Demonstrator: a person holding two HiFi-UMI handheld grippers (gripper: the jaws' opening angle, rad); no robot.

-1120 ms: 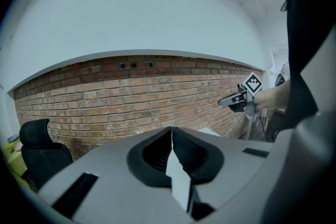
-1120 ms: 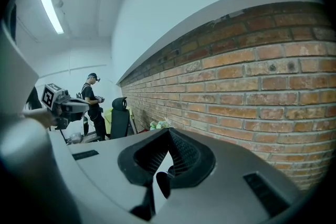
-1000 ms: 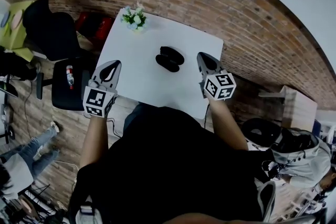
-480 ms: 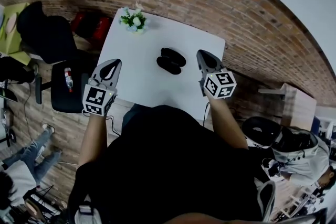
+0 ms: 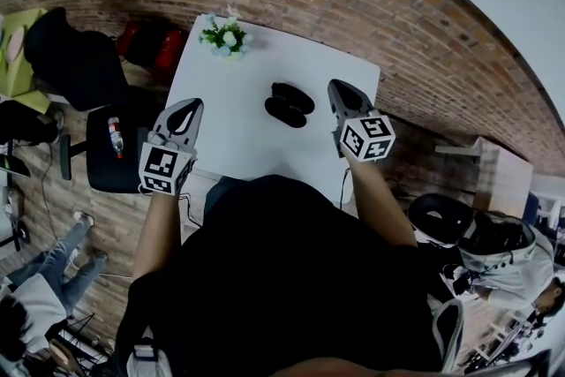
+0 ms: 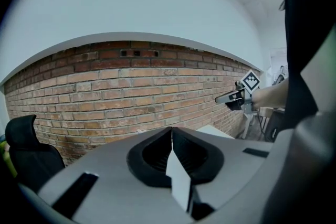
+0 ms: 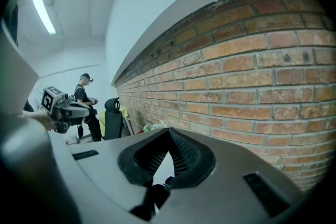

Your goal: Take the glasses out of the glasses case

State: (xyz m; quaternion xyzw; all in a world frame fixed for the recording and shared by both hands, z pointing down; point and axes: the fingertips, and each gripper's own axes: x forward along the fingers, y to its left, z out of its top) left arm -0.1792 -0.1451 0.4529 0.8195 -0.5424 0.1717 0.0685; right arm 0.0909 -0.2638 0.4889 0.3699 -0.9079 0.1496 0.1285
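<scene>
Task item: the glasses case [image 5: 287,103] is black and lies on the white counter [image 5: 234,137], about midway across and in the far half. It sits apart from the flowers [image 5: 225,34] at the far left corner.
Case condition: it shows as two dark lobes, one just behind the other and touching. This is probably the lid laid open, but at this size I cannot confirm it, and no glasses can be made out.
Long axis: it runs across the head view from left to right, dipping a little toward the right. The case therefore lies broadside to the person.
Left hand-held gripper [image 5: 187,112]: the jaws are together with nothing between them. It is held over the near left edge of the counter, pointing away from the person. The case lies ahead and to its right, well apart.
Right hand-held gripper [image 5: 342,97]: the jaws are fully closed and empty. It is held over the right side of the counter. The case lies just to the left of its tip, near but not touching.
Nearer hand: the right, clearly.
Step in hand: judged to be the approach, with the case untouched by either gripper.
Next move calls for: opening the jaws first, then a short reach leftward by the right gripper to the case's right end. The left gripper could come in from the opposite end to steady it.
Risk: a light case on a smooth counter may slide if pushed from one side only.
</scene>
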